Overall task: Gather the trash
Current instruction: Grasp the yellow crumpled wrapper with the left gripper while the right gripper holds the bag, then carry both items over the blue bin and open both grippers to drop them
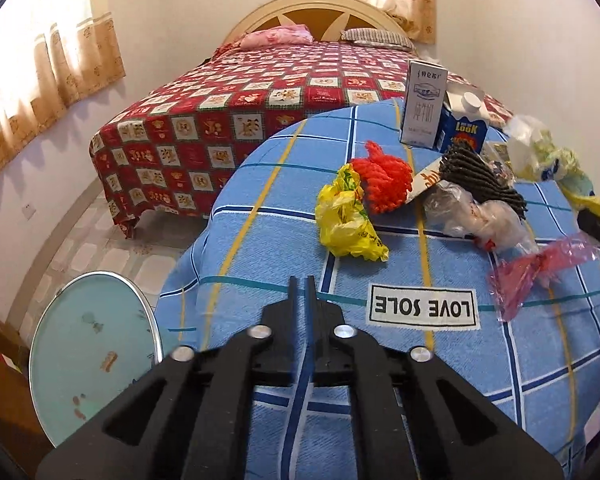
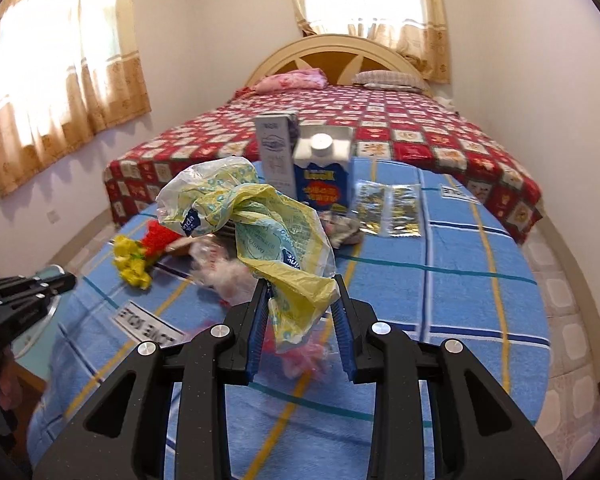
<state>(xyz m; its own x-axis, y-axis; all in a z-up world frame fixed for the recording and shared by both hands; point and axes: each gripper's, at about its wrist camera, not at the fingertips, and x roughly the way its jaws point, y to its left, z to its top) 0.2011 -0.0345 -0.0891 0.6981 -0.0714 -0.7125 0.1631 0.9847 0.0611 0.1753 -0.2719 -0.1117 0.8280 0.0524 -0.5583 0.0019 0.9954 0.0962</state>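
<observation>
Trash lies on a table under a blue checked cloth (image 1: 268,240). My left gripper (image 1: 302,280) is shut and empty, short of a crumpled yellow bag (image 1: 346,220). Behind it lie red yarn (image 1: 384,180), grey yarn (image 1: 480,176), a clear bag (image 1: 476,216) and a pink bag (image 1: 540,276). A white carton (image 1: 424,104) and a blue carton (image 1: 462,128) stand at the back. My right gripper (image 2: 302,280) has its jaws apart, with a pale yellow plastic bag (image 2: 260,216) hanging between the fingers; whether they pinch it is unclear.
A round glass-topped side table (image 1: 92,344) stands low at the left. Two shiny foil packets (image 2: 388,210) lie on the cloth (image 2: 480,260) to the right. A bed with a red patterned cover (image 1: 228,112) stands behind the table.
</observation>
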